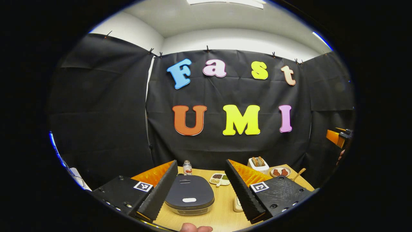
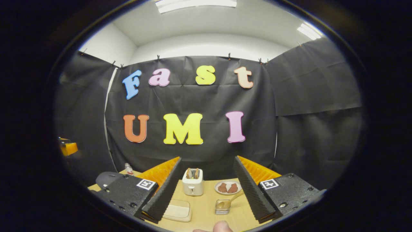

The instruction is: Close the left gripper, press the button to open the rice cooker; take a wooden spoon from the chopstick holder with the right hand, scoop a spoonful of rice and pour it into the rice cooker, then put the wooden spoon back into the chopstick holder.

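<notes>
Left hand-held gripper: fingers spread, above the closed rice cooker on the tabletop. Right hand-held gripper: fingers spread, empty. Wooden spoon leans in its holder, near the toaster.

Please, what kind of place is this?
Probably a recording booth staged as a small kitchen: black cloth walls, a wooden table with a closed rice cooker, a toaster and a plate of food.

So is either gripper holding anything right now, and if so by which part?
Nothing is held. The left gripper is open above the closed rice cooker, and the right gripper is open, with the wooden spoon resting in its holder.
</notes>
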Available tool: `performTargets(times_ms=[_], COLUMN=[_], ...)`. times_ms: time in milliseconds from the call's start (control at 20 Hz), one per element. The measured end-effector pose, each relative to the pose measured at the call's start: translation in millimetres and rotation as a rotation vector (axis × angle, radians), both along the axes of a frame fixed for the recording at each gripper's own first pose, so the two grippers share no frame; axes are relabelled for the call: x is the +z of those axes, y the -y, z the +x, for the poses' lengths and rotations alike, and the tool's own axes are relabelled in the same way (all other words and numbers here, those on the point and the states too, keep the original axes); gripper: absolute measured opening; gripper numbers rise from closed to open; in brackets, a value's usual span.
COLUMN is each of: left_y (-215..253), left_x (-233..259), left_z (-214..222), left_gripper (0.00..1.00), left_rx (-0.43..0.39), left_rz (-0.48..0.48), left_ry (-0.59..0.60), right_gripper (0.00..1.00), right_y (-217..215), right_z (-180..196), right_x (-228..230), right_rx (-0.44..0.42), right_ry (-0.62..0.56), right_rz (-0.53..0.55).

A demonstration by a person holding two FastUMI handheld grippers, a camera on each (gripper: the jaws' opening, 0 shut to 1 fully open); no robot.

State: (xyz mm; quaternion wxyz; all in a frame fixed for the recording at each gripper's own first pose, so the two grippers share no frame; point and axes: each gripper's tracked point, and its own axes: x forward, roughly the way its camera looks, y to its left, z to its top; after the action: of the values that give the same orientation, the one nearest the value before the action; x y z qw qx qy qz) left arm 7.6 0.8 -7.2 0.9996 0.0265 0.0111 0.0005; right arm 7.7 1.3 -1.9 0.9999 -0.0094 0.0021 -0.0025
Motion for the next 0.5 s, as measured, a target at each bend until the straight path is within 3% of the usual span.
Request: performTargets(times_ms=[500], left_y=[-6], left_x=[-19], left_z=[10], left_gripper=[0.95], left_rx=[0.025], left_rz=[-0.008], left_ry=[-0.094], right_gripper=[0.99], right_y=[8], right_z=[14], right_x=[-5], right_rx=[-0.001], right_ry=[-0.009], right_rz=[0.006])
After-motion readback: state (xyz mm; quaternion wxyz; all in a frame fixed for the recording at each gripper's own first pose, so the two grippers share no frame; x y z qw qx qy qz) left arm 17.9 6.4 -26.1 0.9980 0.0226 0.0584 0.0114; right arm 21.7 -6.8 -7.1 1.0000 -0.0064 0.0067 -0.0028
